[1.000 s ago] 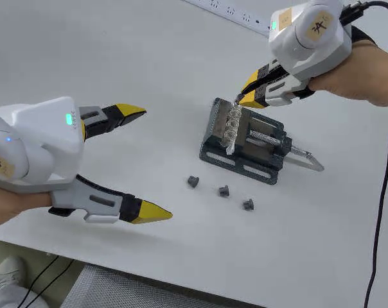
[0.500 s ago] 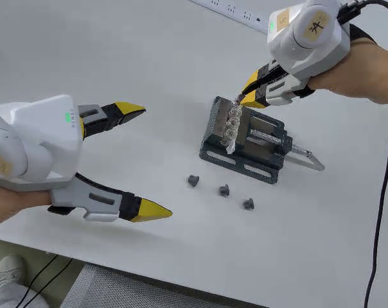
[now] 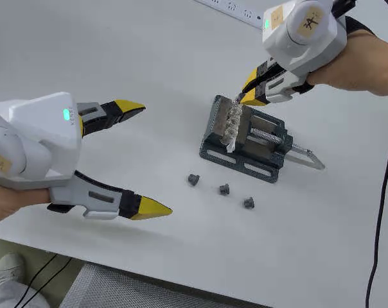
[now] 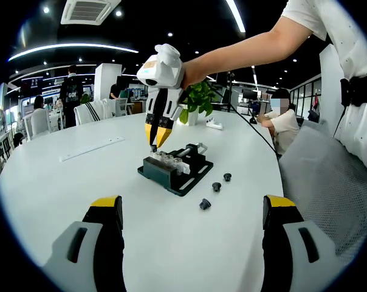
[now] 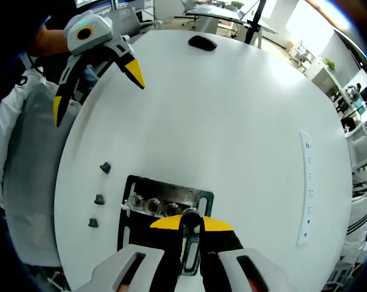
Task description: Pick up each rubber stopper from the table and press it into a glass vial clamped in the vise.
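Nearest you, your left tongs (image 3: pixel 155 160) hang spread wide and empty, with three rubber stoppers (image 3: pixel 224 189) lying on the tabletop (image 3: pixel 149 51) just beyond their tips. Farther on, your right tongs (image 5: pixel 191 225) pinch a stopper (image 5: pixel 191 218) at the end of the glass vials (image 3: pixel 232 126) in the vise (image 3: pixel 214 154). Centre it on the mouth and press straight down, gently, so the glass neither tips nor cracks.

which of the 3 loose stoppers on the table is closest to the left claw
The end stopper at the left of the row in the head view; the middle stopper and the far stopper lie further from the open left claw.
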The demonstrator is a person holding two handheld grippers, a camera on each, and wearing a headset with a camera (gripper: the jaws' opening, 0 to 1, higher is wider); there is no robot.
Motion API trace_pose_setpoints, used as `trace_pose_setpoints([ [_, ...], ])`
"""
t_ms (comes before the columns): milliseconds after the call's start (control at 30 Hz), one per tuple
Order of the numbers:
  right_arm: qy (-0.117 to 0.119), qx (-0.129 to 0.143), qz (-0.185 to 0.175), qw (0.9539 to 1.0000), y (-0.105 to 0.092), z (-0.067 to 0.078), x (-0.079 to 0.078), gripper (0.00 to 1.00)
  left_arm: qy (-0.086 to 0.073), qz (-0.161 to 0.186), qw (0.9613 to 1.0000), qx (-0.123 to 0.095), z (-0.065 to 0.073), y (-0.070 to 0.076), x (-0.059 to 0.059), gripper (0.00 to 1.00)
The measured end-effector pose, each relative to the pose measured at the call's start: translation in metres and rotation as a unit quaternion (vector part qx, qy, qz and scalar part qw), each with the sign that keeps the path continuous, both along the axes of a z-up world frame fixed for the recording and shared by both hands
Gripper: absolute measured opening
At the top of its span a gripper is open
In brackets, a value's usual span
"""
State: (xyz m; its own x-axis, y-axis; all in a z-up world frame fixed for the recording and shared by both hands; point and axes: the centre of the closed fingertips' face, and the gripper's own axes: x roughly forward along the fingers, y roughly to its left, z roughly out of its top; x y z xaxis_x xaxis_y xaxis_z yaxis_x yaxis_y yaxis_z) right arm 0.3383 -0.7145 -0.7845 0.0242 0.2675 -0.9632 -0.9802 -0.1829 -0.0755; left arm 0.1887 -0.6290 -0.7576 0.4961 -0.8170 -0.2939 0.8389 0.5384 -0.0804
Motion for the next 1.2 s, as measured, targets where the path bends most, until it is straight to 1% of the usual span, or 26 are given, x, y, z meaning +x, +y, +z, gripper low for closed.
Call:
trace_pose_setpoints([
  [267, -0.008, -0.029, 0.022, 0.9993, 0.0028, -0.0017, 0.0004, 0.05, 0.000, -0.001, 1.0000, -0.003, 0.0005, -0.0011, 0.0008, 0.95],
  [467, -0.010, -0.047, 0.024, 0.9986, 0.0043, -0.0019, 0.0000, 0.05, 0.000, 0.000, 1.0000, -0.004, 0.0004, -0.0013, 0.0012, 0.95],
  [667, -0.009, -0.055, 0.021, 0.9982, 0.0034, -0.0021, -0.0017, 0.05, 0.002, 0.000, 1.0000, -0.006, -0.0006, -0.0011, 0.0000, 0.95],
  [767, -0.008, -0.053, 0.017, 0.9984, 0.0024, -0.0011, -0.0021, 0.06, 0.001, -0.002, 1.0000, -0.008, 0.0008, -0.0024, -0.0001, 0.95],
  [833, -0.007, -0.049, 0.020, 0.9986, 0.0018, -0.0003, -0.0027, 0.06, 0.000, -0.003, 1.0000, -0.005, 0.0007, -0.0023, 0.0000, 0.96],
  [900, -0.007, -0.046, 0.020, 0.9987, 0.0038, -0.0030, -0.0016, 0.07, 0.000, -0.002, 1.0000, -0.007, 0.0016, -0.0018, 0.0003, 0.96],
  [1067, -0.005, -0.045, 0.021, 0.9988, 0.0030, -0.0028, -0.0003, 0.08, 0.000, -0.001, 1.0000, -0.005, 0.0013, 0.0005, 0.0004, 0.96],
  [1200, -0.003, -0.037, 0.017, 0.9992, 0.0035, -0.0031, -0.0007, 0.08, 0.001, 0.000, 1.0000, -0.006, 0.0007, 0.0012, 0.0004, 0.96],
])
